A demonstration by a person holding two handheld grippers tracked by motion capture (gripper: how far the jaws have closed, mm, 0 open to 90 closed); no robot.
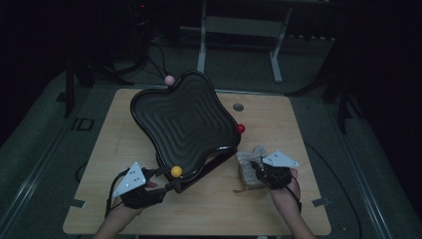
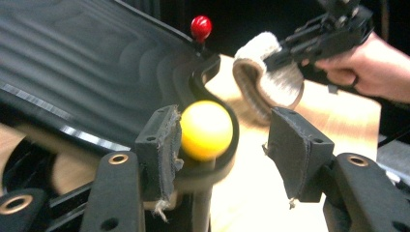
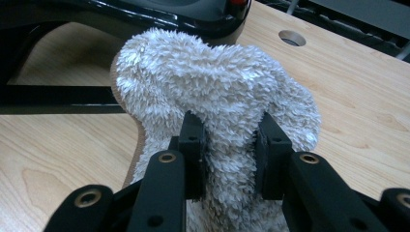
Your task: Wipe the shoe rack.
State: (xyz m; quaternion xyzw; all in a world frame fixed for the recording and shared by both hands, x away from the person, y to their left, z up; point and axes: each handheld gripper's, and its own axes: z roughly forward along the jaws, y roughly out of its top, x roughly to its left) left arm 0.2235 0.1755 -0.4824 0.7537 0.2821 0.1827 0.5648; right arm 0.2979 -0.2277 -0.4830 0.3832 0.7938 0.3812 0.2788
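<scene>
A black tray (image 1: 184,119) with wavy ridges stands tilted on the wooden table (image 1: 278,124). Ball knobs stick out at its corners: yellow (image 1: 176,171) at the near one, red (image 1: 240,129) at the right, pink (image 1: 169,79) at the far one. My left gripper (image 2: 225,145) is open around the yellow knob (image 2: 205,129). One pad touches the knob and the other stands well apart from it. My right gripper (image 3: 231,154) is shut on a fluffy white cloth (image 3: 217,87), held just right of the tray's near edge (image 3: 169,17).
The tray rests on a dark stand (image 3: 58,104) above the tabletop. A round hole (image 1: 238,107) sits in the table behind the red knob. Bare wood lies along the near edge and at the right. Dark floor and a metal frame (image 1: 201,45) are beyond the table.
</scene>
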